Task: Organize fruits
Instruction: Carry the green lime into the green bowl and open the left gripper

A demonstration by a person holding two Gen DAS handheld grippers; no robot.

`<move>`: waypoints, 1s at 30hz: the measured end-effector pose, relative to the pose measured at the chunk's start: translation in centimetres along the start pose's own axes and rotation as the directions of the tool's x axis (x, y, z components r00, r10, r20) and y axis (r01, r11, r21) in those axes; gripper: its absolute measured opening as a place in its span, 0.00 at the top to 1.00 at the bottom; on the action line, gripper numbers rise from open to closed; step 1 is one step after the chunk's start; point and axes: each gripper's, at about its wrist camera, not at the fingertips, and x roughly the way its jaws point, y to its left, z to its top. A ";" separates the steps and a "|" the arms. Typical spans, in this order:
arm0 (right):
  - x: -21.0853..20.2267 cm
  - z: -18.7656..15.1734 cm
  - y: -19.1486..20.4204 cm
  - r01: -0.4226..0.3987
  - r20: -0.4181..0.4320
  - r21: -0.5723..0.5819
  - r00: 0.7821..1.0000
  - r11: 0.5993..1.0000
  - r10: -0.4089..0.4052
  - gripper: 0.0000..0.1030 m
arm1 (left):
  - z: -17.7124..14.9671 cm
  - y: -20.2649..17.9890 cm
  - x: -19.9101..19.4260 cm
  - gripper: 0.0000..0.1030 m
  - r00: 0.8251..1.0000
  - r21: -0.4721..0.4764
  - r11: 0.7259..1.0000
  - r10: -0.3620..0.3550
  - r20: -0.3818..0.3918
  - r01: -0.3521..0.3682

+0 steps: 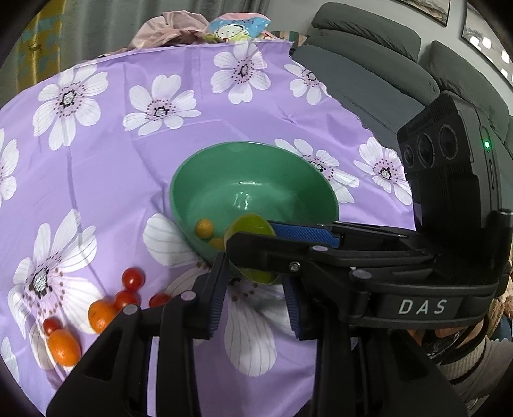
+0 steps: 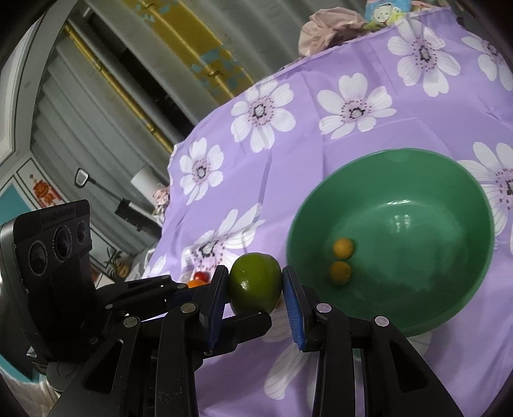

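A green bowl stands on the purple flowered tablecloth and holds two small yellow-orange fruits. My right gripper is shut on a green lime and holds it just left of the bowl's near rim; it also shows in the left wrist view. My left gripper is open and empty, just below the right gripper. Red cherry tomatoes and two orange kumquats lie on the cloth at the lower left.
A grey sofa stands beyond the table's right edge. Pink cloth and a cartoon-printed bag lie at the table's far edge. The table's left edge drops off toward a gate.
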 end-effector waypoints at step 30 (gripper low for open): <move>-0.1 0.7 -4.1 0.111 -0.013 0.059 0.994 0.992 -0.110 0.65 | 2.1 0.0 5.6 0.69 0.994 -0.020 0.999 -0.049 -0.094 0.048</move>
